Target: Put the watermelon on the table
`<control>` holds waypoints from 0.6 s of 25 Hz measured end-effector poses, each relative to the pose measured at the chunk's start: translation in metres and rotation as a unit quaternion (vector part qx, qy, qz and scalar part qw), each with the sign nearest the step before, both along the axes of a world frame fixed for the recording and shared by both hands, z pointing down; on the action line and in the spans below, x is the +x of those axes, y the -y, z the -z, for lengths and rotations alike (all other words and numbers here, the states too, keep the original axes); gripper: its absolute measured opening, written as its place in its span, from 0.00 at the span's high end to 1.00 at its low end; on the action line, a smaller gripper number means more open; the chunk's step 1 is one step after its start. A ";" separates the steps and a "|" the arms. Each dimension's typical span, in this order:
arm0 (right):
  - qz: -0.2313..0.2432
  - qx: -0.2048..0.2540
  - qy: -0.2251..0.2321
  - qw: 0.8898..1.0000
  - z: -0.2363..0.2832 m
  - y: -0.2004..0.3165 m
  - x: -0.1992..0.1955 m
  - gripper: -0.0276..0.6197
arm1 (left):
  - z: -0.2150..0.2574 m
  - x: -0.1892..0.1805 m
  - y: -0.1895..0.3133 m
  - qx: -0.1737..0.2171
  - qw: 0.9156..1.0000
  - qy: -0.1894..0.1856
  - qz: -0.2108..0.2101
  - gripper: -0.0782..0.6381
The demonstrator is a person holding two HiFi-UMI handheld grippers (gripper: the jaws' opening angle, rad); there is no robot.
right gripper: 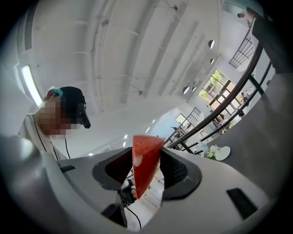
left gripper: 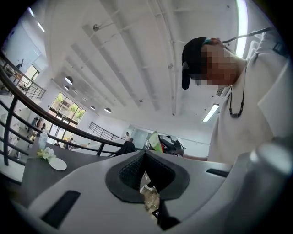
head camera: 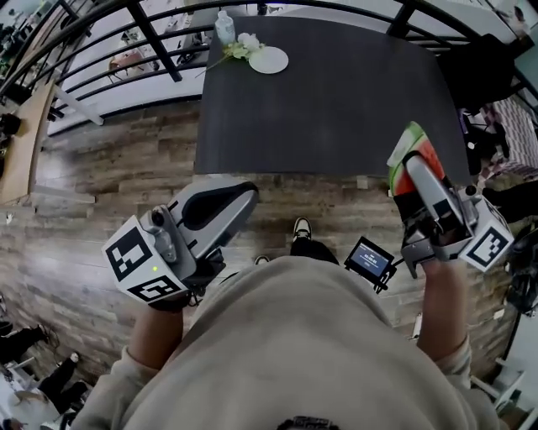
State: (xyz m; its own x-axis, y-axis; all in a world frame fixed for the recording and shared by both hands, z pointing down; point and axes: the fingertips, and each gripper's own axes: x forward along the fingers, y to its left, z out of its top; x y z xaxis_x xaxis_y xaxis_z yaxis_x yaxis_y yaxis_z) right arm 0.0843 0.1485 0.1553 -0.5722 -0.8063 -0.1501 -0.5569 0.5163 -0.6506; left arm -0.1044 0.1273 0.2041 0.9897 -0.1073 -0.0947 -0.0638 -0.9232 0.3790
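A wedge of watermelon [head camera: 411, 155], red with a green rind, sits between the jaws of my right gripper [head camera: 414, 175], which is shut on it just off the near right corner of the dark table [head camera: 336, 101]. In the right gripper view the red flesh [right gripper: 145, 160] stands upright between the two pads. My left gripper [head camera: 240, 198] is held over the wooden floor, short of the table's near left corner. Its jaws are shut with nothing between them, and its pads [left gripper: 132, 170] meet at the tip. From there the slice [left gripper: 155, 140] shows in the distance.
On the far left corner of the table are a white plate [head camera: 269, 60], a sprig of flowers [head camera: 242, 48] and a small bottle [head camera: 224, 25]. A black railing [head camera: 126, 50] runs behind the table. A small screen [head camera: 370, 259] hangs by my body. Chairs and clutter [head camera: 496, 117] stand at right.
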 end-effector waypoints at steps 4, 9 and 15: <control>0.028 0.006 -0.003 1.000 0.004 0.036 0.017 0.65 | 0.004 0.018 0.032 -0.019 0.999 -0.008 0.026 0.89; 0.048 0.005 0.000 0.999 0.000 0.063 0.050 0.65 | 0.011 0.045 0.061 -0.039 0.997 -0.027 0.055 0.89; 0.054 -0.005 0.025 0.998 -0.024 0.077 0.090 0.65 | -0.006 0.079 0.073 -0.034 0.996 0.007 0.077 0.89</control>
State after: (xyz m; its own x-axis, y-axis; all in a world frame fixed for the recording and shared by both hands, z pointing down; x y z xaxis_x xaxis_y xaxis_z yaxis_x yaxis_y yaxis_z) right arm 0.1742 0.0716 0.1794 -0.6483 -0.7413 -0.1740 -0.4641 0.5658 -0.6815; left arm -0.0257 0.0545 0.2102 0.9624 -0.2628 -0.0692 -0.2072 -0.8743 0.4388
